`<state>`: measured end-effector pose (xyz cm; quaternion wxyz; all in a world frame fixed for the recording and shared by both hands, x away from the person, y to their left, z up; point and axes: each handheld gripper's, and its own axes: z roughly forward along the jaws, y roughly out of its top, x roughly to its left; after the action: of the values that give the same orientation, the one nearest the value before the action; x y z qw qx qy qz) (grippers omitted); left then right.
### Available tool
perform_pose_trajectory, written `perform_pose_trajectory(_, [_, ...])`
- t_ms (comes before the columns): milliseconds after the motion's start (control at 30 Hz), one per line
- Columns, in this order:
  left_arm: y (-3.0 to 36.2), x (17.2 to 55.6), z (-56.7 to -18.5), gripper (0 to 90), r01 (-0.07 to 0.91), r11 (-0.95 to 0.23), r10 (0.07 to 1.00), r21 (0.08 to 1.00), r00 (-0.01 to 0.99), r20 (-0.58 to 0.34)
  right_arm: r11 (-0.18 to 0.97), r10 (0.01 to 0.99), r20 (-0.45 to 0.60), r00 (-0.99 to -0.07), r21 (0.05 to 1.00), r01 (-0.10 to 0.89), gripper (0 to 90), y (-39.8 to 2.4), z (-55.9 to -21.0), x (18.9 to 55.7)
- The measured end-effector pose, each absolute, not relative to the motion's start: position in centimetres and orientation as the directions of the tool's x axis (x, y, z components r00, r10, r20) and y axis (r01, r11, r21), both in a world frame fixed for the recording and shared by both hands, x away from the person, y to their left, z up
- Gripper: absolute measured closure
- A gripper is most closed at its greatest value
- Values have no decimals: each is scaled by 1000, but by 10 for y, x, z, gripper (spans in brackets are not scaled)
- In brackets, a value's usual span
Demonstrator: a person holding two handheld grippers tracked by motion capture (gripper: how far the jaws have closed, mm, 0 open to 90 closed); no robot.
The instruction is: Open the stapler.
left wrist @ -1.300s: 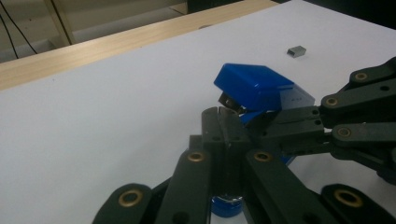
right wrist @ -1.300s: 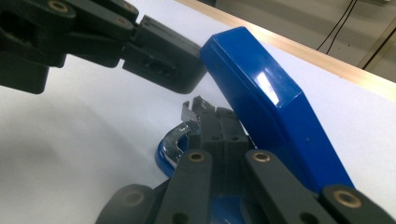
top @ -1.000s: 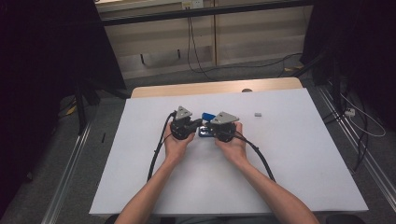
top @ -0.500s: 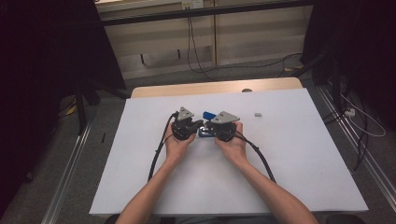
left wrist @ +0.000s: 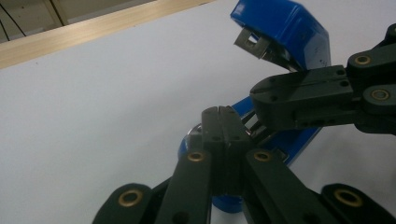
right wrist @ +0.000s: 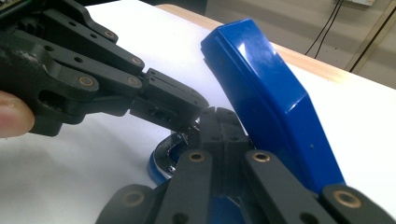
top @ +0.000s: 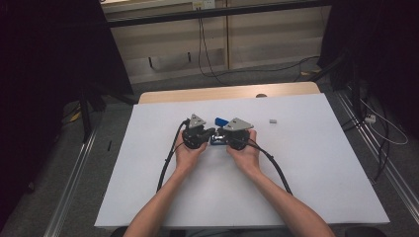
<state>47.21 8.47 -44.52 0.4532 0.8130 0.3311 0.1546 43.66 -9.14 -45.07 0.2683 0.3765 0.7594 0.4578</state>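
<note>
A blue stapler (top: 220, 121) lies open at the middle of the white table, its lid (left wrist: 286, 29) swung up and its base (left wrist: 299, 140) flat on the sheet. My left gripper (top: 211, 132) and right gripper (top: 221, 135) meet tip to tip over the base. In the left gripper view my left gripper (left wrist: 219, 113) has its jaws pressed together, just above the metal channel, and the right gripper (left wrist: 267, 95) comes in from the right, also shut. In the right gripper view my right gripper (right wrist: 219, 114) sits under the lid (right wrist: 266, 84), touching the left gripper (right wrist: 195, 106). Nothing shows between either pair of jaws.
A small grey piece (top: 272, 120) lies on the white sheet (top: 306, 168) to the right of the hands. A wooden edge (top: 227, 94) runs along the far side. Black cables (top: 168, 158) trail from both grippers towards the person.
</note>
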Motion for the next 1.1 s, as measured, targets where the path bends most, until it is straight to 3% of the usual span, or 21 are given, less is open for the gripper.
perform_pose_trajectory(1100, [85, 472, -446, 900, 379, -377, 672, 845, 740, -31, 256, 843, -61, -534, 920, 299, 900, -100, -442, 432])
